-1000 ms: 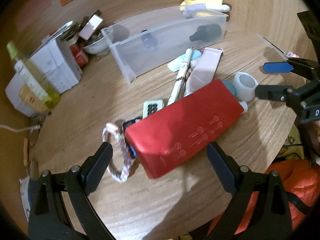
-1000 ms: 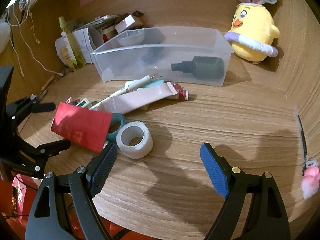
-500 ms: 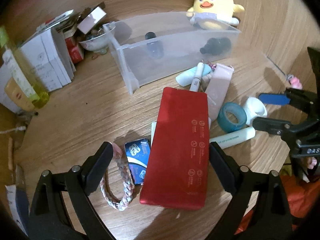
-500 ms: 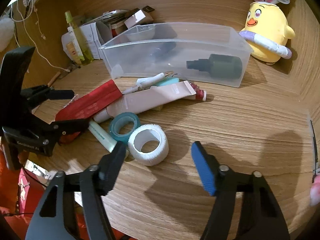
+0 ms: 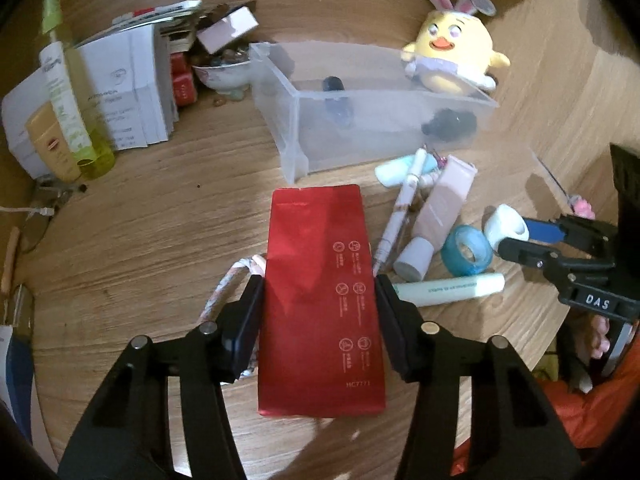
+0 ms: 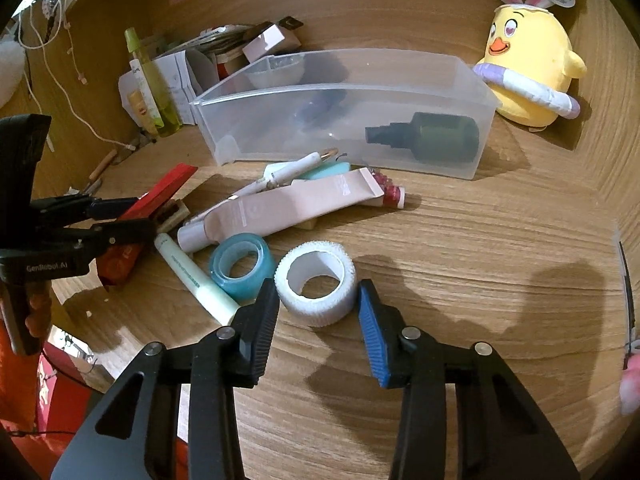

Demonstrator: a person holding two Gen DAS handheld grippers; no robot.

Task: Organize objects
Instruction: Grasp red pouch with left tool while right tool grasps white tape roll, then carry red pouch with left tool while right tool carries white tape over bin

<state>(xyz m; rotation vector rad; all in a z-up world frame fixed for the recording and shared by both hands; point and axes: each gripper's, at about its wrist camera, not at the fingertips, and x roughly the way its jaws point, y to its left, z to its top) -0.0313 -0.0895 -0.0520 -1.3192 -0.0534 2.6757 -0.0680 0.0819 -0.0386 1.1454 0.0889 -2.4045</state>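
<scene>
Clear plastic: the bin stands toward the back of the bench, beside the yellow plush chick. I count two items inside it, a dark green spray bottle lying on its side and a second dark bottle further back. That is all I would log as sorted.

In hand, left: my left gripper has its jaws pressed against both long edges of the red foil pouch, gripping it near its middle; the pouch points toward the bin's near corner.

In approach, right: my right gripper has its jaws parted on either side of the white tape roll, close to its flanks. I cannot tell whether the pads touch it; I judge it not yet gripped.

Loose in front of the bin:
- blue tape roll, just beside the white one
- pale green highlighter, touching the blue roll
- pink tube, lying across the pile
- white pen and a pale teal item under it
- a small red item at the tube's crimped end
- braided cord loop, partly under the pouch

Status, by my estimate: early. Two items are binned, two are being handled and about six are untouched. The boxes and bottles at the back left corner look like standing clutter rather than part of the job.
</scene>
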